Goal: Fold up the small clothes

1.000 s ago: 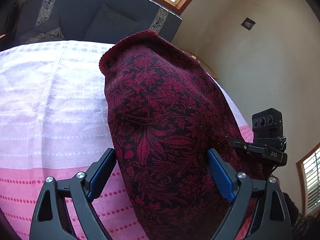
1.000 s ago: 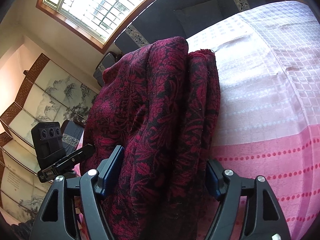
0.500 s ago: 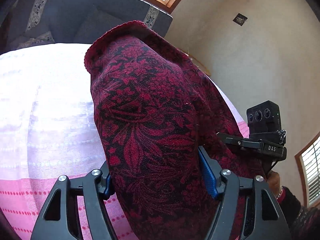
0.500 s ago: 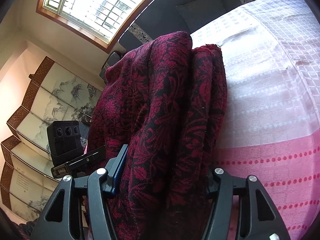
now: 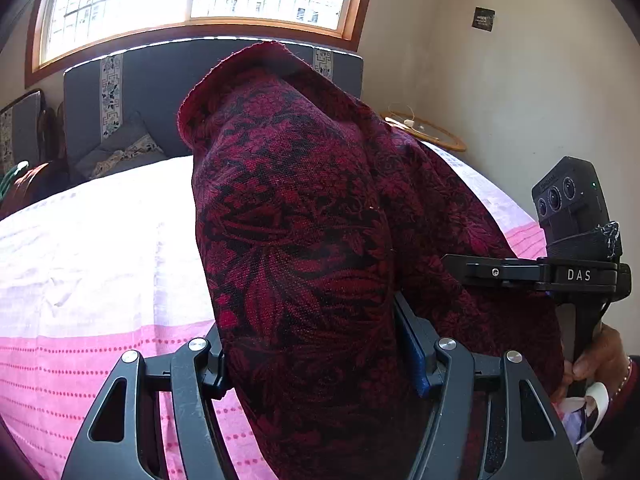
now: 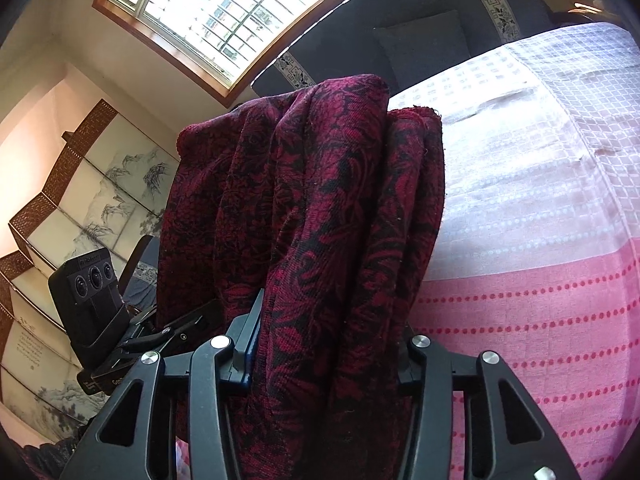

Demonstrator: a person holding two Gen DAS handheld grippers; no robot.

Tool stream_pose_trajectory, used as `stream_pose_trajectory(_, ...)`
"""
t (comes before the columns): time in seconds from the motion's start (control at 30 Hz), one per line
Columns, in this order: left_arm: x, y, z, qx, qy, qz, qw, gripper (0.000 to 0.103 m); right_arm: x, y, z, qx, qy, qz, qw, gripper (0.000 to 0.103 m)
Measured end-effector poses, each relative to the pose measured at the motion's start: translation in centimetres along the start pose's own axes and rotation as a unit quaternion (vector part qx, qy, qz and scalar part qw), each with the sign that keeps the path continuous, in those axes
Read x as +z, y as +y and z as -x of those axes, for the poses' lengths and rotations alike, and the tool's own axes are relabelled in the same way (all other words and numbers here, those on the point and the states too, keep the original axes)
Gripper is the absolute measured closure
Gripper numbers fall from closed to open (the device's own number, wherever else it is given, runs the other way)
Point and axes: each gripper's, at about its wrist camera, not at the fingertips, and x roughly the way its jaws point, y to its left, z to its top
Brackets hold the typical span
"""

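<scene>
A dark red garment with a black floral pattern (image 5: 304,200) hangs bunched up between my two grippers, lifted above the bed. My left gripper (image 5: 316,346) has its blue pads pressed into a thick fold of it. In the right wrist view the same garment (image 6: 320,200) drapes in several folds over my right gripper (image 6: 328,340), whose jaws are closing with the cloth squeezed between them. The right gripper's body (image 5: 576,240) and a hand (image 5: 596,360) show at the right edge of the left view. The left gripper's body (image 6: 92,292) shows low on the left.
The bed cover (image 5: 100,260) is white at the far end and pink with dotted rows near me (image 6: 520,300). A dark grey backrest with cushions (image 5: 160,80) stands under a window. A painted folding screen (image 6: 80,200) is to the left, and a round wooden hoop (image 5: 432,132) lies by the wall.
Both grippers' jaws went from wide apart to pressed on the garment. Both rose with it, and the left tipped upward, bringing the window into its view.
</scene>
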Motion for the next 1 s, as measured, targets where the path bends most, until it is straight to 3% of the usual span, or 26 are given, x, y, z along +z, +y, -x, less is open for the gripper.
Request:
stream_pose_trajectory(0.43,-5.4,-1.2,8.8,0.023,0.000,-0.003,0.9997,0.038,-7.2,6.5,3.4,0.013,0.004,0.022,1.000,0.059)
stream_pose_trajectory(0.77,-11.1,-2.5,13.9,0.024,-0.004,0.012,0.9996,0.038,-13.9,8.8,6.0,0.020,0.016,0.021,0.999,0.059)
stream_pose_trajectory(1.0,-13.9,-2.8,16.6,0.030,-0.012,0.016,0.9993,0.038,-16.6,10.3,7.1,0.021,0.017,0.032,0.999,0.059)
